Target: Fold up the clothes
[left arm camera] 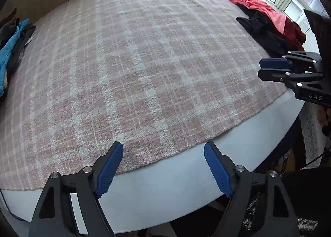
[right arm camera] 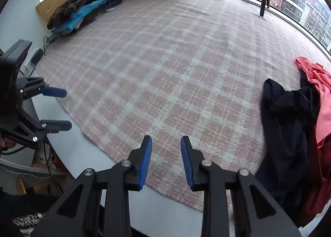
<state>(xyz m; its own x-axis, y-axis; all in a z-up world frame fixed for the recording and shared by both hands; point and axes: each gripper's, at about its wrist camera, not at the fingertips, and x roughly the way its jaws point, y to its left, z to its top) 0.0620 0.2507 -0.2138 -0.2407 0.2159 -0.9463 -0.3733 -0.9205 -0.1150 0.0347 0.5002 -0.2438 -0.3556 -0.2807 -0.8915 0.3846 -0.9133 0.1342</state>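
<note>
So both the left gripper (left arm camera: 163,154) and right gripper (right arm camera: 166,144) hang open and empty over the fuzzy pink-and-white checked blanket (left arm camera: 144,61), crumpled dark navy garment (right arm camera: 289,129) nearby.

Unfolded heap at right of frame: dark navy garment (right arm camera: 287,125) crumpled nearest, coral-pink top (right arm camera: 318,84) bunched over it, dark red cloth (right arm camera: 318,185) beneath. Upper left: stacked pile (right arm camera: 82,9), brown pieces on top, bright blue garment (right arm camera: 86,12) below.
</note>
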